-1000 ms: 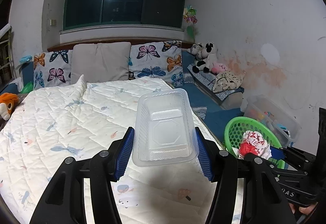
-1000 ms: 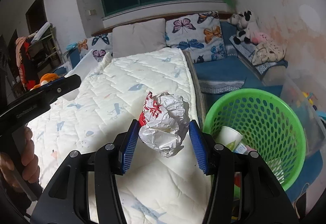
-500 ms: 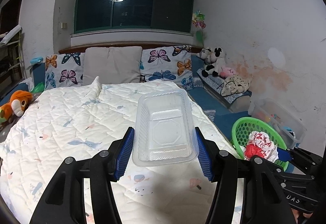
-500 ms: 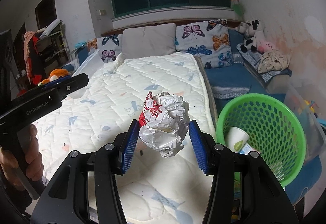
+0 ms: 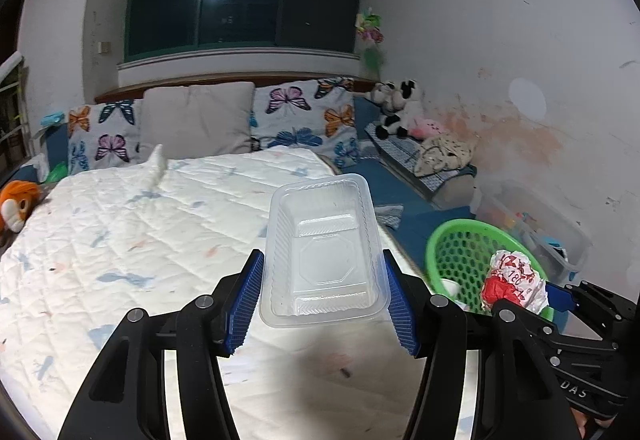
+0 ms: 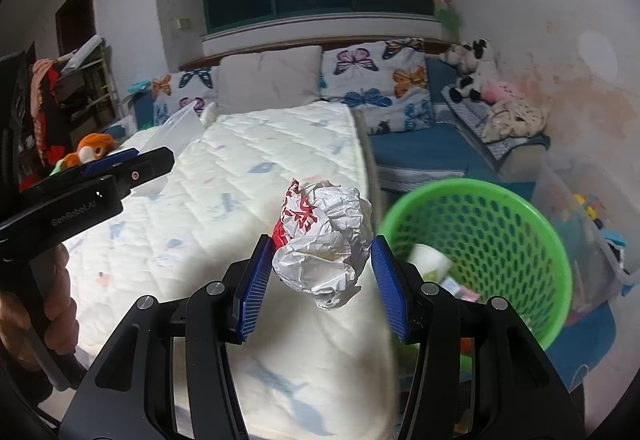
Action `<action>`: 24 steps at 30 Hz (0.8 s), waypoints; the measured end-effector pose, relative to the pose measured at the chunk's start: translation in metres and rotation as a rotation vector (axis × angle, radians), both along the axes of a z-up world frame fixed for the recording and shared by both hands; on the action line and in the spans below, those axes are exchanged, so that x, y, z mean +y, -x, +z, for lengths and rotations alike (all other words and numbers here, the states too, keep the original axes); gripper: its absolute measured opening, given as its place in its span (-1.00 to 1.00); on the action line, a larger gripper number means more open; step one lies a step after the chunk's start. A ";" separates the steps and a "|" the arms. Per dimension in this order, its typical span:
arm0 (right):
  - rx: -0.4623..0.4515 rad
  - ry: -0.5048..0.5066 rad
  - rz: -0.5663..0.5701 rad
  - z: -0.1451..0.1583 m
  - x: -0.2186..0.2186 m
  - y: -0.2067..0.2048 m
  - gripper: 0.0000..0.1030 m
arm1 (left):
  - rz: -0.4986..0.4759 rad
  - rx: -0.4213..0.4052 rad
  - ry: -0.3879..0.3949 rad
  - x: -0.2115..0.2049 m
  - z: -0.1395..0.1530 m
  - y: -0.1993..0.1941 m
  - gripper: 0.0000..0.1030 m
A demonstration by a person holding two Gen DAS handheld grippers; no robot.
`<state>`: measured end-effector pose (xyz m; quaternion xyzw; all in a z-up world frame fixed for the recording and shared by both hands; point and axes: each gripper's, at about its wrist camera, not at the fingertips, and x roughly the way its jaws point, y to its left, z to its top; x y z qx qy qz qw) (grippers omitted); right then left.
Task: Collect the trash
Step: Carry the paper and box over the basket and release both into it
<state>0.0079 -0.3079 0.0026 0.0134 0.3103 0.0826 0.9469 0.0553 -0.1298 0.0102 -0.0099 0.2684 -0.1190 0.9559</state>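
Quilted bed (image 5: 120, 224); ribbed clear tray (image 5: 324, 252)

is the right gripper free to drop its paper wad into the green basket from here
Probably yes. The right gripper holds the crumpled paper wad above the bed's edge, and the green basket stands open-topped just to its right with nothing between them; only a paper cup and scraps lie inside.

Green perforated basket (image 6: 500, 224) — red-and-white crumpled paper (image 6: 324, 240) — butterfly-print pillows (image 5: 304, 120)
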 end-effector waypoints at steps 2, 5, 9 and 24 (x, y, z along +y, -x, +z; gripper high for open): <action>0.008 0.003 -0.019 -0.004 -0.011 -0.002 0.00 | -0.022 0.003 -0.003 -0.013 -0.001 -0.004 0.09; 0.022 0.016 -0.052 -0.010 -0.029 -0.006 0.00 | -0.059 0.007 -0.011 -0.034 -0.003 -0.010 0.09; 0.048 0.021 -0.106 -0.018 -0.055 -0.014 0.00 | -0.116 0.012 -0.029 -0.065 -0.004 -0.021 0.09; 0.119 -0.016 -0.274 -0.049 -0.125 -0.020 0.28 | -0.289 0.119 -0.050 -0.159 -0.035 -0.060 0.10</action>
